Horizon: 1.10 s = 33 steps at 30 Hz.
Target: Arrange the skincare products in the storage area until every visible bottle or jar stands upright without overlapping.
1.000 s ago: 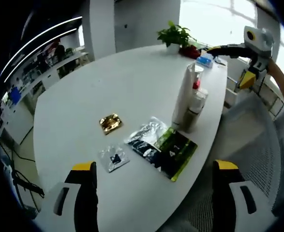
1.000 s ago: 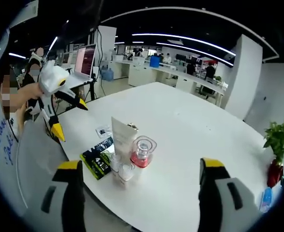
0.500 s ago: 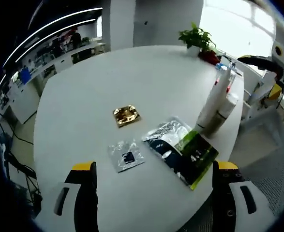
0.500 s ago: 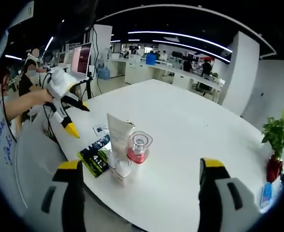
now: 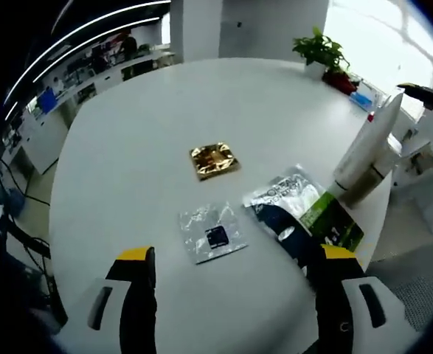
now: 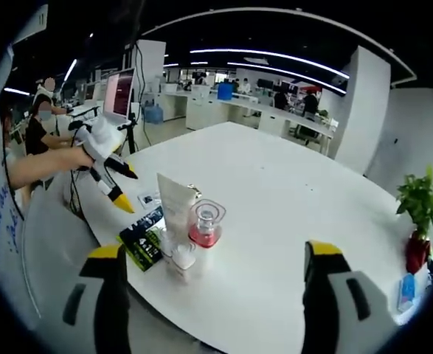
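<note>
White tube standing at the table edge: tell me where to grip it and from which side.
Grip the white tube around its round lower body, not the flat crimped top. It stands upright with the pink-based jar touching beside it, so the right gripper should probably come level from the open table-edge side.

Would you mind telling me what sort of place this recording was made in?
Most likely an open-plan office: a large white oval table, rows of desks with people seated further back under long ceiling strip lights, and a laptop on a stand nearby.

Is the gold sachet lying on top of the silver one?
No, the gold sachet lies apart from the silver sachet, bare table between them.
</note>
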Available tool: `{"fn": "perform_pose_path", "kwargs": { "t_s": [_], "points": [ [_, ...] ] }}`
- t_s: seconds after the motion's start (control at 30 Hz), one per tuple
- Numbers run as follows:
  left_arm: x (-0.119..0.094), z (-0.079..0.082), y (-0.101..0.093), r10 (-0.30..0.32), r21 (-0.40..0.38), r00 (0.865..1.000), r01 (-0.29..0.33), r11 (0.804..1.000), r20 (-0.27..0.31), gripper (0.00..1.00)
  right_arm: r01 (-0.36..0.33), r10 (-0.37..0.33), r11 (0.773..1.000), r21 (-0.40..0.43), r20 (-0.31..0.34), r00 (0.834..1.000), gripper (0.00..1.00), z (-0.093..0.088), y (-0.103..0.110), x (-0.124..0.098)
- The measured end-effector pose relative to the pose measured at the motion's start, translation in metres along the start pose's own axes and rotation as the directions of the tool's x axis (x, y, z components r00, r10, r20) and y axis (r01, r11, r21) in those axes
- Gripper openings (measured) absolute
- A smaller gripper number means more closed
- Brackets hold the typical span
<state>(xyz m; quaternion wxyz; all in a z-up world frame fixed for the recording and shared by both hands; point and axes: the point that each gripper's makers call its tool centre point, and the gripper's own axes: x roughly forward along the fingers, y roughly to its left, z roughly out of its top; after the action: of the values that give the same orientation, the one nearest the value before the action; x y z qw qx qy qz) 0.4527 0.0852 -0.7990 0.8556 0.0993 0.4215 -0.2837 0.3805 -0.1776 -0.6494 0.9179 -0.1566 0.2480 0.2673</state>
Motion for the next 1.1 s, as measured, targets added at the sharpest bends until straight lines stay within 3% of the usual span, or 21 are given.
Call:
{"fn": "perform_pose_path", "kwargs": {
  "t_s": [0.2, 0.37, 1.1],
  "points": [
    [0.009, 0.001, 0.007, 0.021, -0.024, 1.000, -0.021, 0.999, -0.003, 0.74, 0.004, -0.004, 1.000, 0.005, 0.003, 1.000, 1.00, 0.001, -0.002, 0.000],
    [0.019, -0.002, 0.013, 0.040, -0.030, 0.999, -0.041, 0.999, -0.033, 0.71, 0.007, -0.007, 1.000, 0.005, -0.002, 1.000, 1.00, -0.001, -0.003, 0.000],
    [0.040, 0.000, 0.025, 0.093, -0.027, 0.994, -0.094, 0.995, -0.050, 0.58, 0.009, -0.009, 1.000, 0.009, -0.017, 1.000, 1.00, -0.005, -0.005, 0.000]
  ]
}}
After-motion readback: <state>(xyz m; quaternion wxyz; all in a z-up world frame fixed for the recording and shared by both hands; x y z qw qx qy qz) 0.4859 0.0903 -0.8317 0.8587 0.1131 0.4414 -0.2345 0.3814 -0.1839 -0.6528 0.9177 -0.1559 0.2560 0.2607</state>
